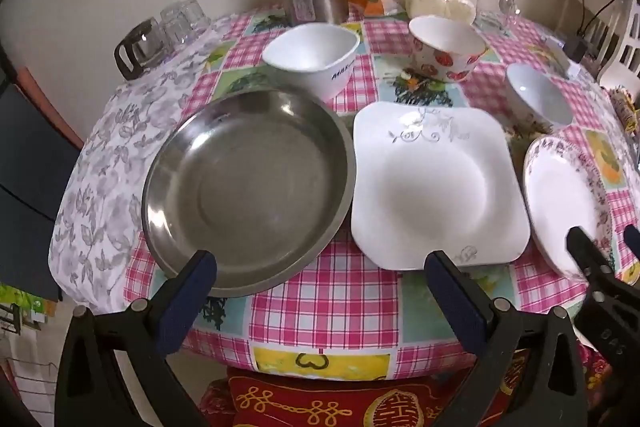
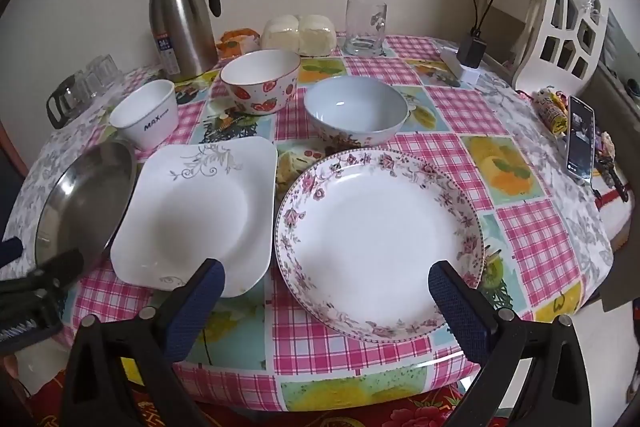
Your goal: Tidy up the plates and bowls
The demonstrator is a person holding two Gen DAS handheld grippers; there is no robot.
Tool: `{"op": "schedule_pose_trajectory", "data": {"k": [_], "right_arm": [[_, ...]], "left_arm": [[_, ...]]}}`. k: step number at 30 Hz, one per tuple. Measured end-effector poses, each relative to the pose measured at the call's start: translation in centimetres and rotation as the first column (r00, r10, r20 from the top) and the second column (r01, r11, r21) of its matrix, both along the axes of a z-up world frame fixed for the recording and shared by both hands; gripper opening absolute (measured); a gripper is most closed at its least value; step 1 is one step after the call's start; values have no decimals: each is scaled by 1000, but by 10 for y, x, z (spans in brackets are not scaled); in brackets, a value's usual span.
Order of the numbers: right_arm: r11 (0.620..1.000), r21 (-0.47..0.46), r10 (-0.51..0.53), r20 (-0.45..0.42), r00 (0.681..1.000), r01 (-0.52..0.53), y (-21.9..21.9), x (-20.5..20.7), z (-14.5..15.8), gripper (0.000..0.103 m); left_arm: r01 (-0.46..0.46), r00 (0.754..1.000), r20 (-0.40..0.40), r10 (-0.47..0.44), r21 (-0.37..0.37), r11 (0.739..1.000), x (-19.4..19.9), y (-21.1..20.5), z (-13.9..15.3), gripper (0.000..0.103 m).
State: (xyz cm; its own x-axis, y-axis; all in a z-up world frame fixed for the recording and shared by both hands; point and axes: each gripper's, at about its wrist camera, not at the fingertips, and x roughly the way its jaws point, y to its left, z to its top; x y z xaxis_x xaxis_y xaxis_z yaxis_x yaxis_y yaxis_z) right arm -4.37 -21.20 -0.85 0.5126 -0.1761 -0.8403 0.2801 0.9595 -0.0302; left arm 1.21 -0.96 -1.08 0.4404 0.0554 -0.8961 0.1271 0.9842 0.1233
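Observation:
Three plates lie in a row near the table's front edge: a round steel plate [image 1: 248,187] [image 2: 86,199] on the left, a square white plate [image 1: 436,183] [image 2: 196,211] in the middle, a round floral-rimmed plate [image 2: 378,239] [image 1: 564,203] on the right. Behind them stand a white bowl with lettering [image 1: 314,61] [image 2: 146,113], a strawberry bowl [image 1: 446,47] [image 2: 262,81] and a pale blue bowl [image 2: 356,115] [image 1: 538,99]. My left gripper [image 1: 320,267] hovers open over the front edge between the steel and square plates. My right gripper [image 2: 326,275] hangs open above the floral plate's near rim. Neither holds anything.
At the back stand a steel thermos jug [image 2: 182,19], a glass mug [image 2: 366,27], wrapped buns [image 2: 300,33] and upturned glasses [image 1: 176,23]. A phone [image 2: 580,139] and small items lie at the right edge, beside a white chair [image 2: 560,23]. A red cushion [image 1: 340,403] sits below the table's front.

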Motion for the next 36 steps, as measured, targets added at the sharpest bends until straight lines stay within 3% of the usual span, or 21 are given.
{"op": "schedule_pose_trajectory", "data": {"k": [6, 36], "right_arm": [[1000, 6, -13, 25, 1000, 13, 10, -17, -6, 103], [1000, 1, 10, 32, 999, -10, 15, -17, -3, 103]], "left_arm": [[-7, 1000, -10, 7, 4, 1000, -1, 3, -8, 103], [3, 999, -51, -2, 7, 1000, 1, 1, -15, 103]]}}
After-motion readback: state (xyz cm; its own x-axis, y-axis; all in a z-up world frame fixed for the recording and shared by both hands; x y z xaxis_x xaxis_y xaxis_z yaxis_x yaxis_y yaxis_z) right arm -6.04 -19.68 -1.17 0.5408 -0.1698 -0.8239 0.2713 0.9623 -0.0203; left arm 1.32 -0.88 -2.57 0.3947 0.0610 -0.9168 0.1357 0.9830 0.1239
